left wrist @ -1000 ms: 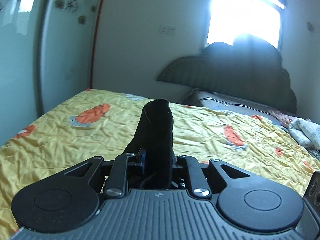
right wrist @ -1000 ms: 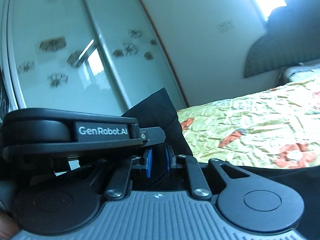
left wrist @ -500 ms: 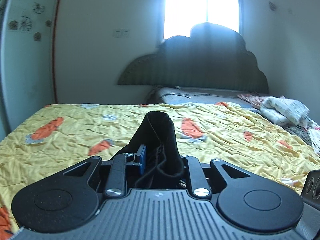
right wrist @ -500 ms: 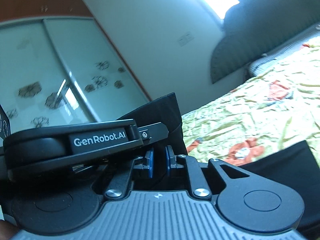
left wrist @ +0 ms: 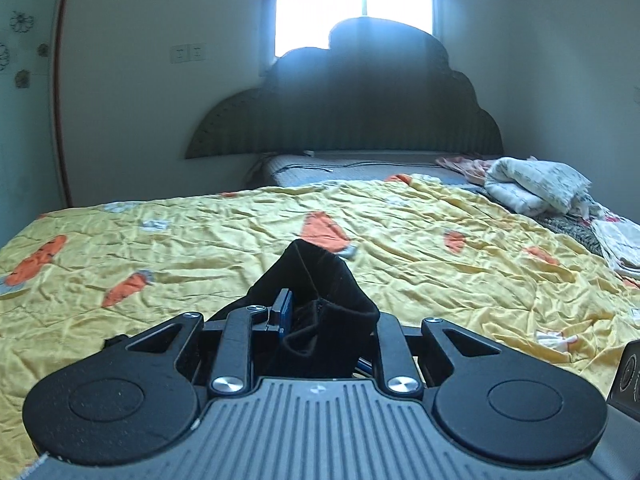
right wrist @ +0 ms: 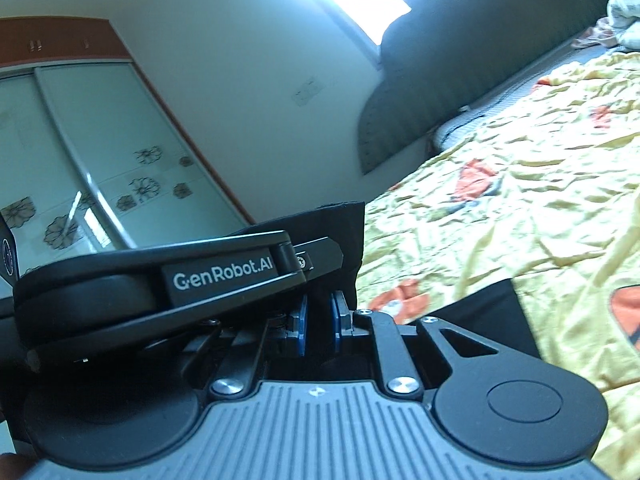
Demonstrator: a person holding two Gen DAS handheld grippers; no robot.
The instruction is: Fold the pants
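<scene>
I see the pants (left wrist: 320, 304) as plain black, soft cloth, bunched into a thick upright wad that rises in a rounded peak in my left view, with folds and a stitched seam showing on its near face. In my right view the same black cloth (right wrist: 340, 248) stands as a flat flap with a hemmed top edge, tilted with that view. A further stretch of it lies dark and flat lower right in that view, spread over the yellow bedcover (right wrist: 520, 220). The cloth is lifted at the gathered part, while that lower stretch rests on the bed.
</scene>
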